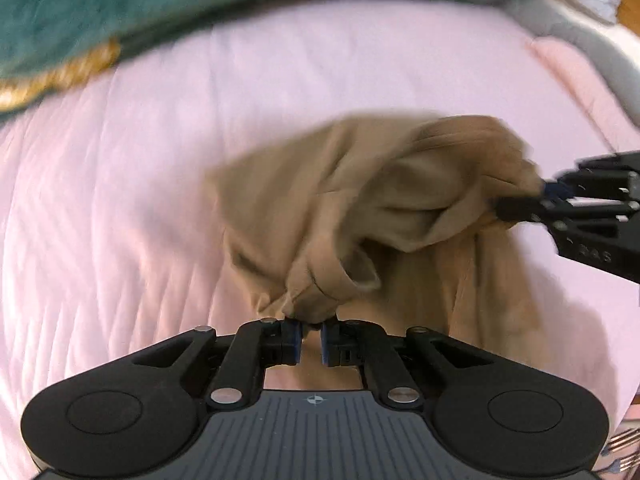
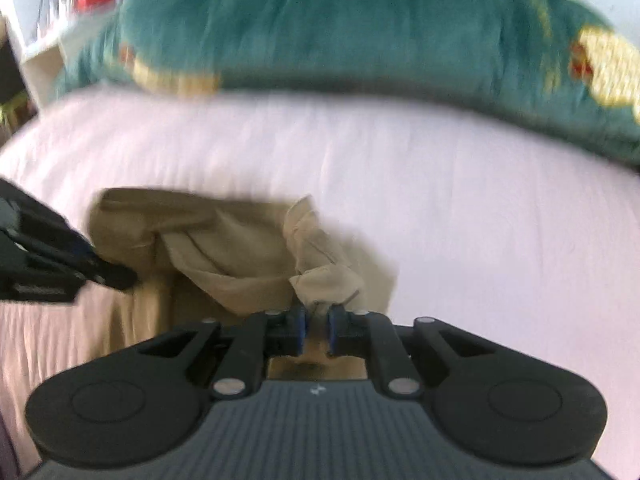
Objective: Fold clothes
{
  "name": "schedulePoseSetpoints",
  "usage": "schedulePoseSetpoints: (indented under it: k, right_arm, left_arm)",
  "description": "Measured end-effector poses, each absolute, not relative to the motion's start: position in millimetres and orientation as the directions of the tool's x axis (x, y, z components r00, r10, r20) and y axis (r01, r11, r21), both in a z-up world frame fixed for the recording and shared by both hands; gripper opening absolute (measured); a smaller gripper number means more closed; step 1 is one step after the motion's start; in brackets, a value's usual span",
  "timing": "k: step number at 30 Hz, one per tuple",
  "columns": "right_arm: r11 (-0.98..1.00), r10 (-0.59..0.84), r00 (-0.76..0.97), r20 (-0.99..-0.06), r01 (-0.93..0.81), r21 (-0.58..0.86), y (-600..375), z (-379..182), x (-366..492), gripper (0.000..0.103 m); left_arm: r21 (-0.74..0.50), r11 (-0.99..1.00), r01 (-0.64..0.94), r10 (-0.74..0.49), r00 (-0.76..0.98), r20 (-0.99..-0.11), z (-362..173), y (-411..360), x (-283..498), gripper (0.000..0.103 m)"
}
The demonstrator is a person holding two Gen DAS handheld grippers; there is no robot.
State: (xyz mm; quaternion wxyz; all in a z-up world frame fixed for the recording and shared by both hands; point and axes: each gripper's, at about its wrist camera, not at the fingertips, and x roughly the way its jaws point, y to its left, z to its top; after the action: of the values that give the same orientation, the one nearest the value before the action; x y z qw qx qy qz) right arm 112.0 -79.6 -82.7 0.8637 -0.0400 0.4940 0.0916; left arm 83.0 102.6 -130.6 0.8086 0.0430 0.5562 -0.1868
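Nearest to you, your left gripper (image 1: 311,334) is clenched on a bunched corner of the tan garment (image 1: 360,200), the cloth gathered into a tight knot right at its blue pads. Your right gripper (image 2: 317,330) grasps another wad of the same garment, the fabric pinched between its pads and puckering just above them. In the left wrist view you can see that right gripper coming in from the right edge, its tips buried in the cloth; in the right wrist view the left one enters from the left edge, its tip touching the garment's edge.

The garment is crumpled and hangs partly lifted between your two grips, the rest of it draped down onto the pink bedspread (image 1: 120,200). That bedspread is the working surface: quilted, pale pink, spreading wide on every side of the cloth.

Farther back, a teal blanket (image 2: 360,32) with gold trim lies heaped across the far side of the bed. Beyond it, at the upper left of the right wrist view, a white shelf (image 2: 44,52) shows, too blurred for you to tell what it holds.
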Motion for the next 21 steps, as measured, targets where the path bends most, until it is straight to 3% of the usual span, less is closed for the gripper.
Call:
schedulePoseSetpoints:
  k: [4, 8, 14, 17, 21]
  right_arm:
    - [0.984, 0.146, 0.392, -0.908, -0.151, 0.093, -83.8, -87.1, 82.3, 0.026]
    - [0.974, 0.223, 0.488, -0.844, -0.081, 0.211, -93.4, -45.8, 67.5, 0.034]
    - [0.966, 0.228, 0.637, -0.736, -0.053, 0.253, -94.2, 0.8, 90.9, 0.044]
    - [0.967, 0.214, 0.599, -0.772, -0.019, 0.254, -88.2, -20.6, 121.5, 0.045]
    - [0.959, 0.224, 0.415, -0.882, 0.066, 0.274, -74.8, -83.1, 135.1, 0.044]
  left_arm:
    - [-0.189, 0.945, 0.269, -0.272, 0.316, -0.909, -112.2, 121.1, 59.2, 0.016]
    - [-0.212, 0.95, 0.229, -0.29, 0.392, -0.873, -70.3, 132.6, 51.8, 0.018]
    - [-0.186, 0.954, 0.236, -0.284, 0.505, -0.815, -31.2, 130.1, 65.9, 0.038]
    - [-0.212, 0.95, 0.23, -0.299, 0.468, -0.832, -48.5, 117.2, 81.6, 0.043]
    - [-0.219, 0.949, 0.226, -0.282, 0.303, -0.91, -113.9, 90.0, 93.1, 0.043]
